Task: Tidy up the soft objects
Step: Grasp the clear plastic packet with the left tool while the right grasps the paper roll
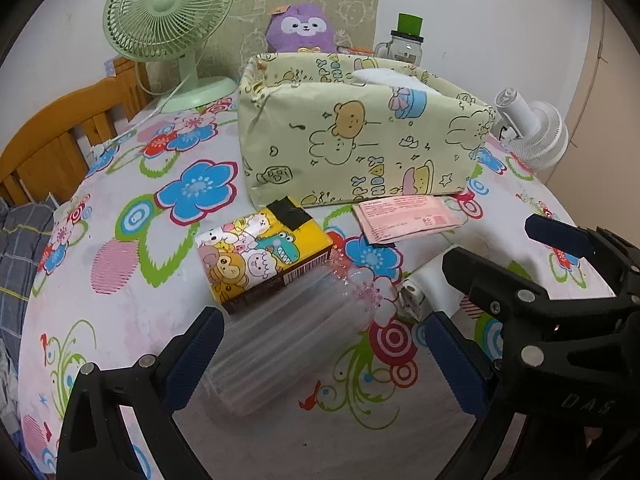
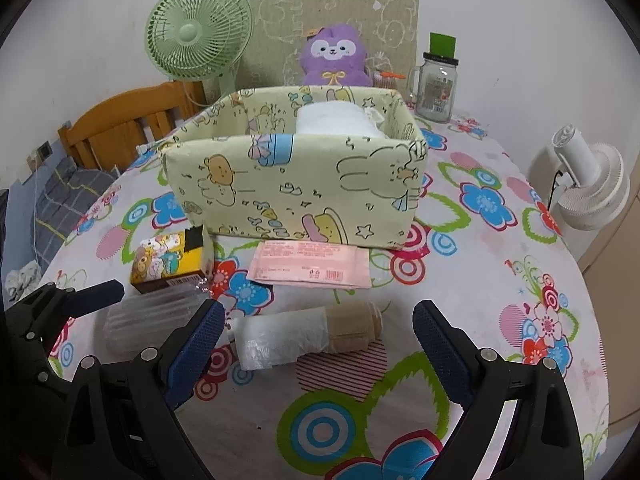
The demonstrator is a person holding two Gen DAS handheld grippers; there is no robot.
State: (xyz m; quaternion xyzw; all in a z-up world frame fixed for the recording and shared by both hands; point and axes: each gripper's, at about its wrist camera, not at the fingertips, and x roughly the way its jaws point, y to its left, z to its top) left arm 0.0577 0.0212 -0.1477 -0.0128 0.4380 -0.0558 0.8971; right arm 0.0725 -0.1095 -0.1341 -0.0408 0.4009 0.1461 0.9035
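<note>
Count: one box [image 2: 296,184], one tissue pack [image 1: 260,258], one pink packet [image 2: 310,266], one clear sleeve [image 1: 288,332], one wrapped roll [image 2: 308,334], all on the flowered tabletop [image 2: 500,300]; behind the box, one plush [image 2: 334,58], one jar [image 2: 436,88], one green fan [image 2: 198,36]; right of the box, one white fan [image 2: 588,186].
Grippers: two; left gripper [image 1: 320,360] and right gripper [image 2: 316,344].
Left jaws: spread wide, on either side of the clear sleeve, nothing pinched.
Right jaws: spread wide, on either side of the wrapped roll, nothing pinched.
Box: open top, cartoon print; it holds one white bundle [image 2: 336,120] toward its back right.
Soft things outside the box: the pink packet lies flat, touching the box's front foot; the tissue pack sits just left of the packet in front of the box's left corner; the clear sleeve lies nearer than the tissue pack, touching it; the wrapped roll lies on its side nearer than the packet.
Hard to make out: the sleeve's contents, seen only as pale ridges; the print on the pink packet; whether the bundle is cloth or paper.
Cut off: the plush's lower body is hidden by the box's back wall; in the left wrist view the right gripper covers most of the roll; the white fan's base is out of sight.
Roll: one end tan, the other under cloudy plastic.
</note>
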